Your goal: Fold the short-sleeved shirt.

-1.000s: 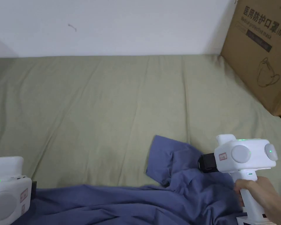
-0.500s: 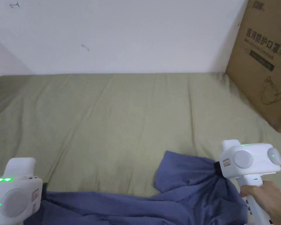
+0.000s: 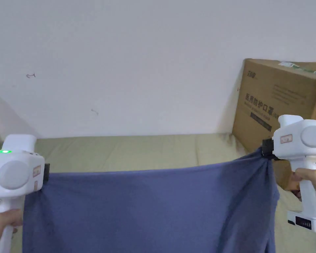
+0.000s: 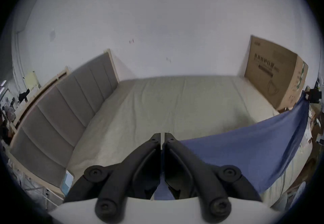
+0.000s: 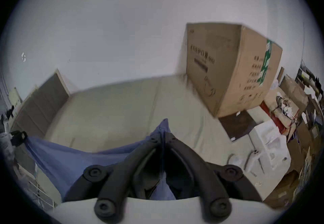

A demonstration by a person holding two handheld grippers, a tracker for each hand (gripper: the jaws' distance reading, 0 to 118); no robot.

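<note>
1. The blue shirt (image 3: 147, 207) hangs in the air above the bed (image 3: 137, 153), stretched between the two grippers so that its top edge runs almost straight from one to the other.
2. The left gripper (image 4: 162, 137) has its jaws pressed together on one top corner of the shirt; in the left gripper view a strip of blue cloth shows between them.
3. The right gripper (image 5: 163, 134) is clamped on the other top corner, with a small peak of cloth sticking out past its tips.
4. In the head view the jaws of both grippers are mostly hidden behind their white housings, so the grip itself is hard to make out there.
5. The lower part of the shirt is cut off by the bottom of the head view, so I cannot tell how far it hangs or whether it touches the bed.
6. No sleeves or collar can be picked out; the cloth reads as one flat sheet with some vertical folds near the right gripper.
7. The left hand (image 3: 1, 224) is only partly in frame at the lower edge, and the right hand (image 3: 310, 181) is cut off at the side.
8. A cardboard box (image 3: 279, 108) stands on the far right of the bed against the wall (image 3: 137, 66); its right side runs out of frame.
9. A padded headboard (image 4: 70, 101) lines the left end of the bed.
10. The right gripper view is blurred, and the clutter (image 5: 284, 122) beyond the box is hard to identify.
</note>
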